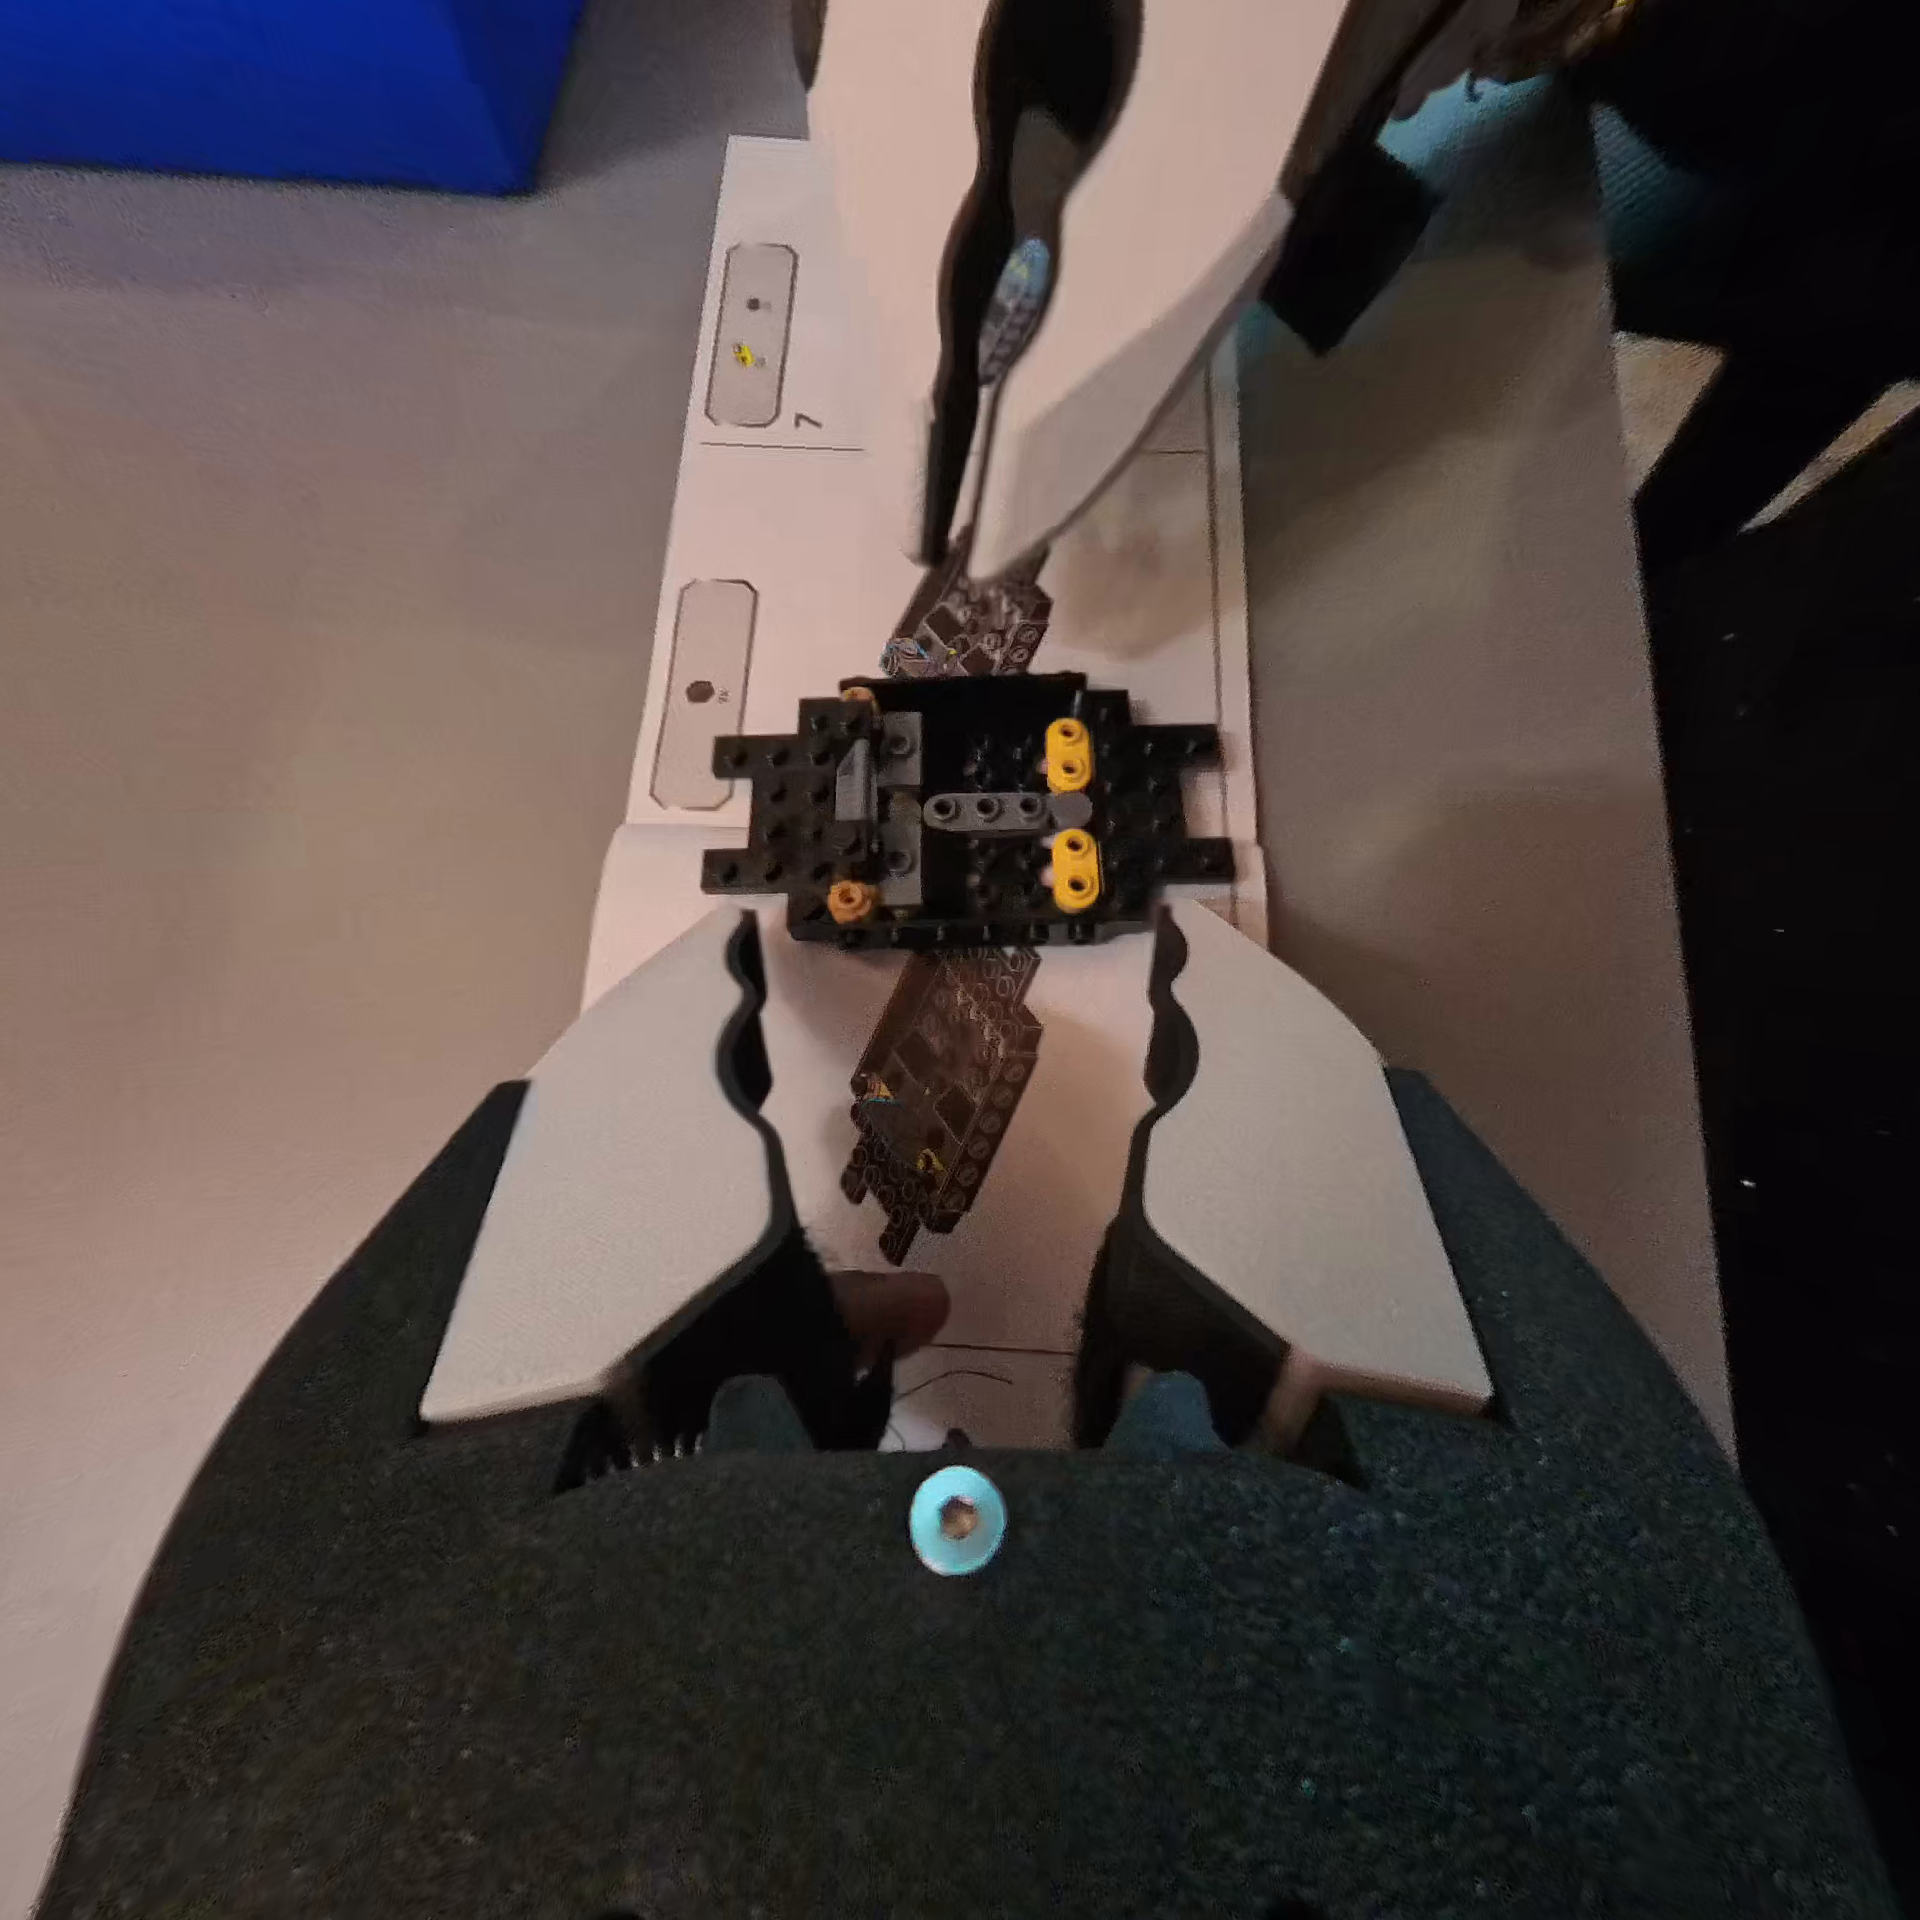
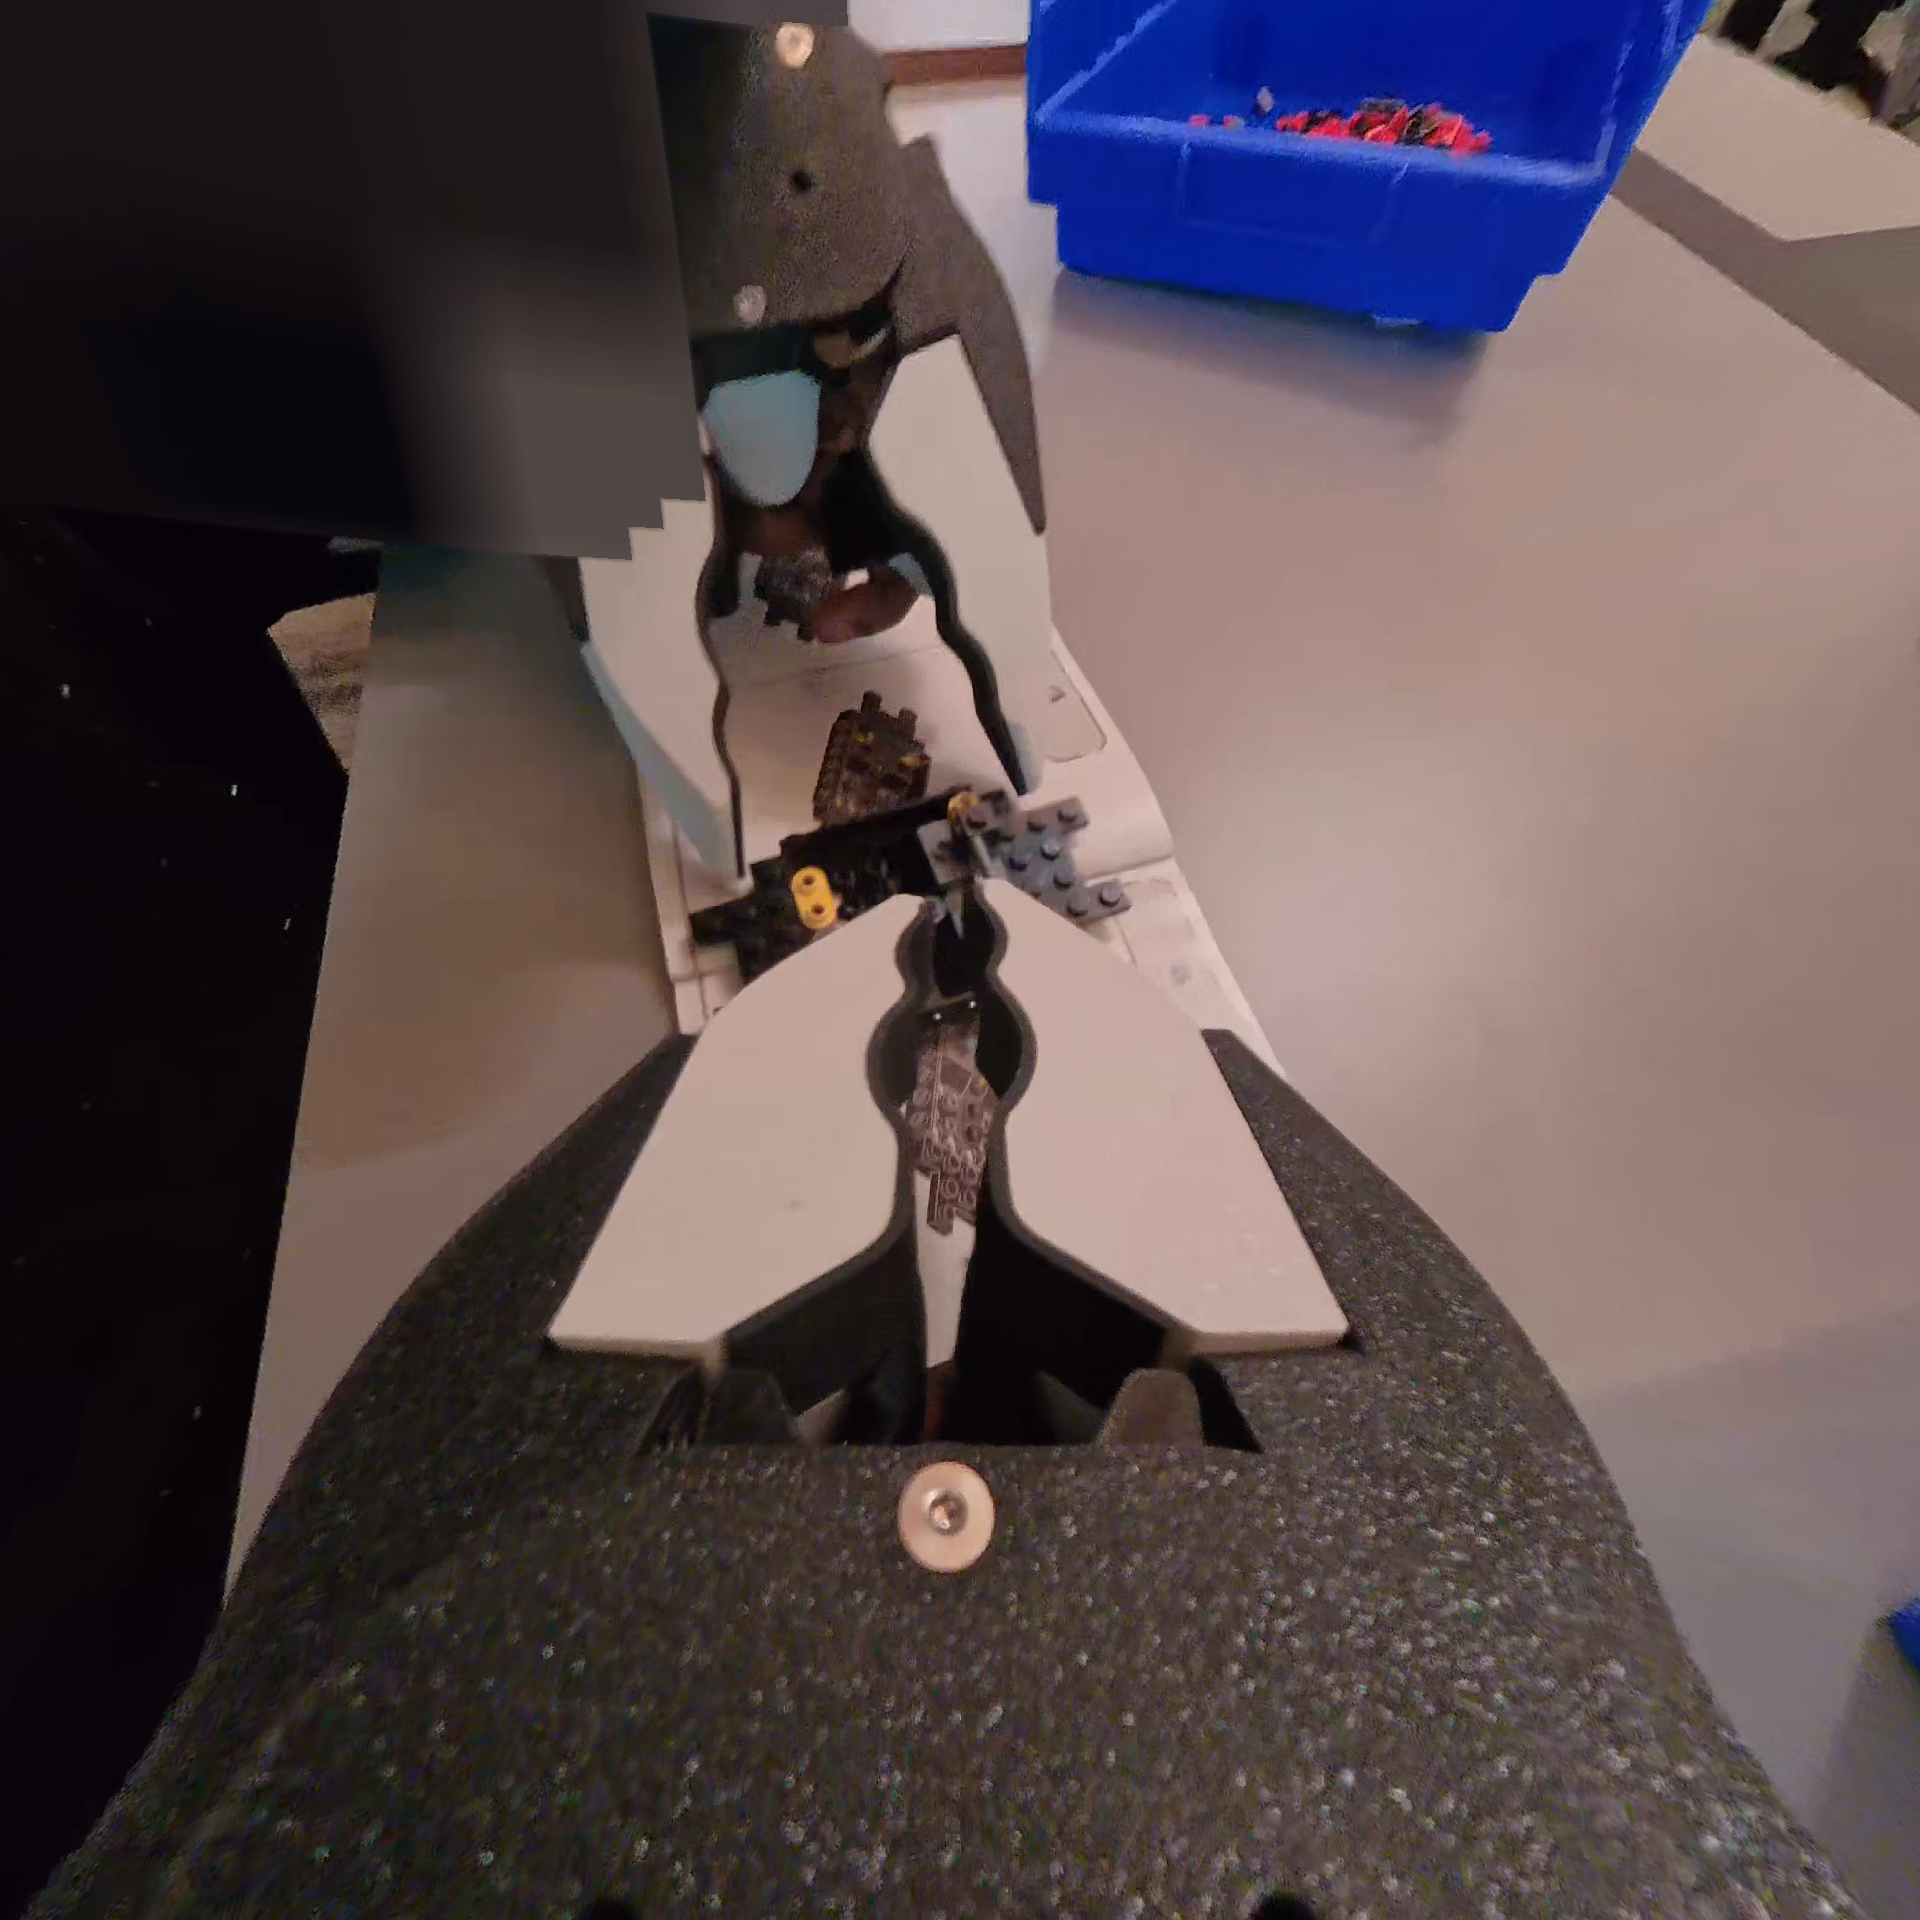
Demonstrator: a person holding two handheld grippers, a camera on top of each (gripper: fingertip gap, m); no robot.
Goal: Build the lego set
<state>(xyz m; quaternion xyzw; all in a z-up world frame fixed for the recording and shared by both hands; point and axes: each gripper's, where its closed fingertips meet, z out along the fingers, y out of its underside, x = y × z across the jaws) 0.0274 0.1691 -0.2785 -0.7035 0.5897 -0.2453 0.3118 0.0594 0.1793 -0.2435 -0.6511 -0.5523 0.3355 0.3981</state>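
Observation:
A partly built black lego model (image 1: 966,810) with yellow links and a grey beam lies flat on an open instruction booklet (image 1: 727,520). My left gripper (image 1: 956,930) is open, its tips just short of the model's near edge, touching nothing. My right gripper (image 1: 940,551) comes in from the far side, jaws closed, its tips just above the booklet beyond the model's far edge. In the right wrist view the right gripper (image 2: 954,914) is shut with its tips at the model (image 2: 862,873). I cannot make out any piece between them. The left gripper (image 2: 878,805) stands open opposite.
A blue bin (image 2: 1299,177) with red and black pieces stands at the back right of the grey table (image 2: 1455,727); it also shows in the left wrist view (image 1: 260,83). The table edge and dark floor (image 2: 156,935) lie close to the booklet.

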